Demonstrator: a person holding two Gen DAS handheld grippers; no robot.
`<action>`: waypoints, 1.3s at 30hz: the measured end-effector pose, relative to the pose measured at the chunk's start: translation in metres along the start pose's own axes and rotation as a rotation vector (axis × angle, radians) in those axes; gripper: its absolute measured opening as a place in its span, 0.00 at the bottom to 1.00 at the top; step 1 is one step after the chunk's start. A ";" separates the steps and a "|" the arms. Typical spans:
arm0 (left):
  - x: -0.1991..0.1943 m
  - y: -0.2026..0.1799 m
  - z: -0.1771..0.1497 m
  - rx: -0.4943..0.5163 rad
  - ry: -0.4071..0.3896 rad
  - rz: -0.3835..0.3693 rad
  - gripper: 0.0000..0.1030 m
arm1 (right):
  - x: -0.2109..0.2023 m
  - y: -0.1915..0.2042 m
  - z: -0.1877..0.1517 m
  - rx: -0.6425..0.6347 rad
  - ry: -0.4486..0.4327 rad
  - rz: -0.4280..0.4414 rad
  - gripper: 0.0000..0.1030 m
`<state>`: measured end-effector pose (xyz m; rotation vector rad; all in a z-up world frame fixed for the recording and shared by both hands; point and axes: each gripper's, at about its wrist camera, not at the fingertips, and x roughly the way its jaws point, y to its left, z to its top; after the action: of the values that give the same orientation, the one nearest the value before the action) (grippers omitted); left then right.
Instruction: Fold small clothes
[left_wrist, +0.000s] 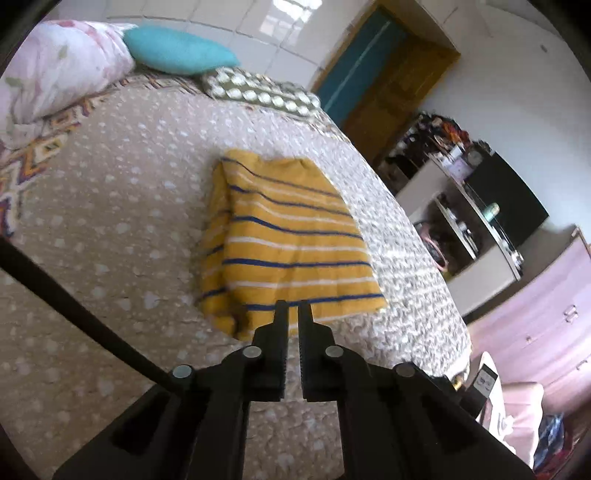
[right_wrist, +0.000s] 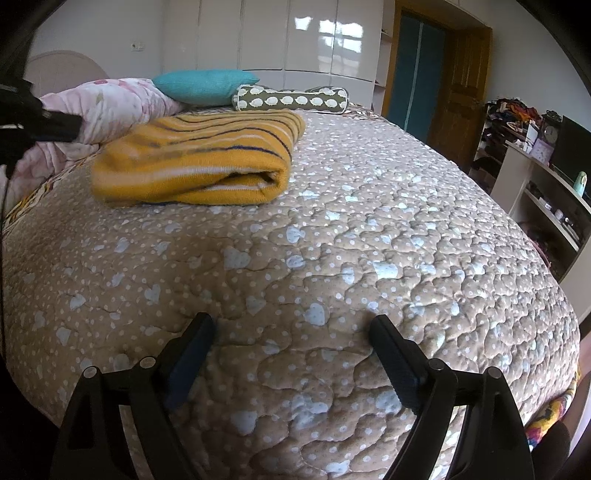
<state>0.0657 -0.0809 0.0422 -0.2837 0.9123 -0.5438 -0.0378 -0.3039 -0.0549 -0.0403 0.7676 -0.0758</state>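
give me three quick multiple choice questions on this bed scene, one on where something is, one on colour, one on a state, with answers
1. Where does the folded mustard-yellow striped knit garment lie?
A. on the quilted tan bedspread
B. on the floor
C. on the white shelf unit

2. What colour is the plain pillow at the head of the bed?
A. red
B. turquoise
C. black

3. How do the jaws of the right tool stand?
A. shut on the garment
B. shut on nothing
C. open, nothing between them

Answers: 1 A, it rests on the bedspread near the pillows. 2 B, it is plainly turquoise. 3 C, its two fingers stand wide apart over bare bedspread.
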 end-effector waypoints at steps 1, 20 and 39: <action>-0.002 0.004 0.001 -0.006 -0.015 0.028 0.05 | 0.000 0.000 0.000 0.002 0.002 0.000 0.88; 0.088 -0.002 -0.005 0.056 0.140 0.234 0.06 | 0.002 -0.001 0.000 0.003 -0.008 -0.001 0.89; 0.050 0.025 -0.015 -0.007 0.022 0.361 0.39 | -0.035 0.007 0.052 -0.057 -0.145 0.030 0.85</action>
<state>0.0865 -0.0884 -0.0113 -0.1147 0.9605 -0.2100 -0.0264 -0.2935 0.0065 -0.0879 0.6254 -0.0224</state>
